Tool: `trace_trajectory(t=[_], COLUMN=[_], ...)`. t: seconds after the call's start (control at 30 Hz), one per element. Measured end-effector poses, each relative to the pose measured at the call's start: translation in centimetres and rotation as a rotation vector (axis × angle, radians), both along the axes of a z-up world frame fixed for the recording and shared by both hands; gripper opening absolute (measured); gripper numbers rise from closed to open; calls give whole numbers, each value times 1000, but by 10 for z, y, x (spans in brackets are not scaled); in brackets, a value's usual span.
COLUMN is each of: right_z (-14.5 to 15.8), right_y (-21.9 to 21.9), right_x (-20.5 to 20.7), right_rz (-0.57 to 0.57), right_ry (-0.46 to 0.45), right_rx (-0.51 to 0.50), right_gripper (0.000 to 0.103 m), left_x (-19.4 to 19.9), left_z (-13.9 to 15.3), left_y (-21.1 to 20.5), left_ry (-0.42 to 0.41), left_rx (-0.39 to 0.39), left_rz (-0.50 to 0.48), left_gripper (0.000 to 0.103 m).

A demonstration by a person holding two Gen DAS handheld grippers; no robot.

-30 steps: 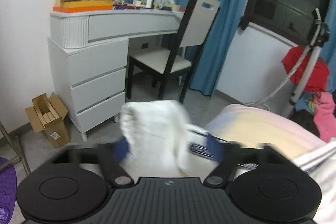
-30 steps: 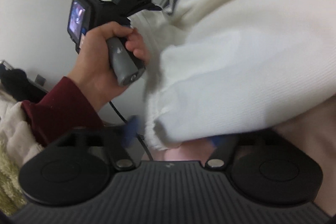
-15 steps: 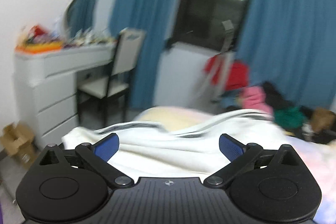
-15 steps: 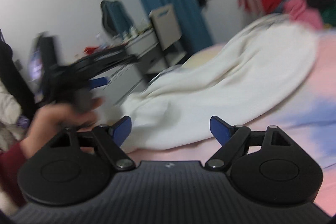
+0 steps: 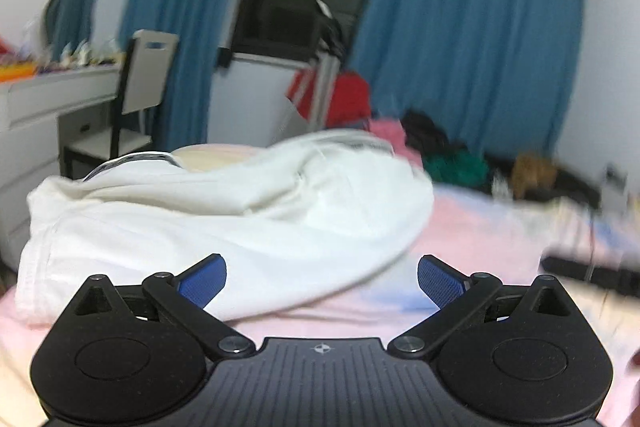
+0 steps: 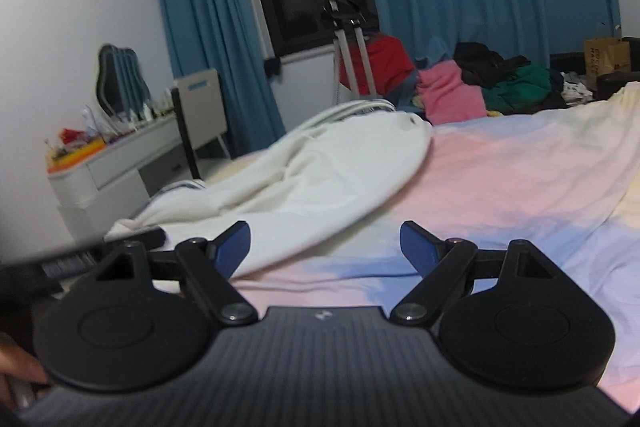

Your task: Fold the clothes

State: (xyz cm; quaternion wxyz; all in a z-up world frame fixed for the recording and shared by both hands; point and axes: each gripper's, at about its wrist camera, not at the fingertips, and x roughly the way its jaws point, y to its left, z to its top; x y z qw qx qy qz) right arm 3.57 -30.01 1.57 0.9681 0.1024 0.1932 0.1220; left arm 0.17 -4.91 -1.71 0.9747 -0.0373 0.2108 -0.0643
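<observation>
White garment (image 5: 224,211) lies in a loose heap on the pink-and-blue bed (image 6: 500,187), near its left edge. Your left gripper (image 5: 322,277) has its fingers spread wide and holds nothing. Your right gripper (image 6: 325,245) likewise: fingers wide, nothing held, just short of the garment's near hem.

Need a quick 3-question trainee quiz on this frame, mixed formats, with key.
1. True or false: the left gripper is shut on the white garment.
2. The white garment lies on: A) the chair B) the bed sheet C) the floor.
3. Fill in: the right gripper is ____.

Key: 1 false, its jaws stand apart and empty; 2 B; 3 open.
</observation>
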Motion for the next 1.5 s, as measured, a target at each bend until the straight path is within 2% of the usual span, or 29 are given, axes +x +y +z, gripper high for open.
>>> trace_trajectory(t=[0.1,0.2,0.37,0.5,0.67,0.73,0.83,0.87,0.9,0.93,0.97,1.0,1.07,1.1,1.2,1.33,1.5], right_z=[4,0,-16,-25,-34,-42,-54,-58,-61,-65,-68,-71,-76,-78,-81,-76,-62], right_y=[-10,-23,-43,-55,-67,-73,-81,-84,-88,-91,-93,-96,-101,-103,-107,-111,-120], right_x=[0,1,16,27,37,44,56,61,65,68,71,74,79,81,85,79,62], right_rz=[-23,-42,-108,-149,-184,-198,-223,-230,-240,-248,-255,-262,-274,-281,-291,-301,-324], right_ry=[-5,6,53,110,127,139,171,178,183,189,194,200,212,219,230,205,141], right_rx=[23,53,54,77,91,95,101,101,99,99,100,101,108,116,133,134,137], right_gripper=[84,84,84,84,84,84,84,84,84,84,84,84,84,84,84,84,84], left_x=[22,53,112,164,231,261,307,316,322,328,334,340,331,321,286,225,139], left_z=[-15,-30,-56,-79,-98,-107,-119,-120,-119,-119,-119,-119,-110,-103,-80,-45,-15], left_y=[-22,-40,-67,-103,-163,-185,-209,-211,-211,-212,-213,-214,-211,-210,-200,-176,-130], left_ry=[21,38,-4,4,-15,-15,25,35,42,49,56,63,26,-1,-63,-105,-55], left_rx=[106,167,199,257,392,457,510,500,484,469,453,438,408,404,365,281,138], left_rz=[-43,-87,-130,-160,-214,-178,-108,-99,-95,-91,-88,-84,-115,-137,-204,-274,-319], left_gripper=[102,102,102,102,101,100,89,81,65,55,35,22,5,3,2,2,2])
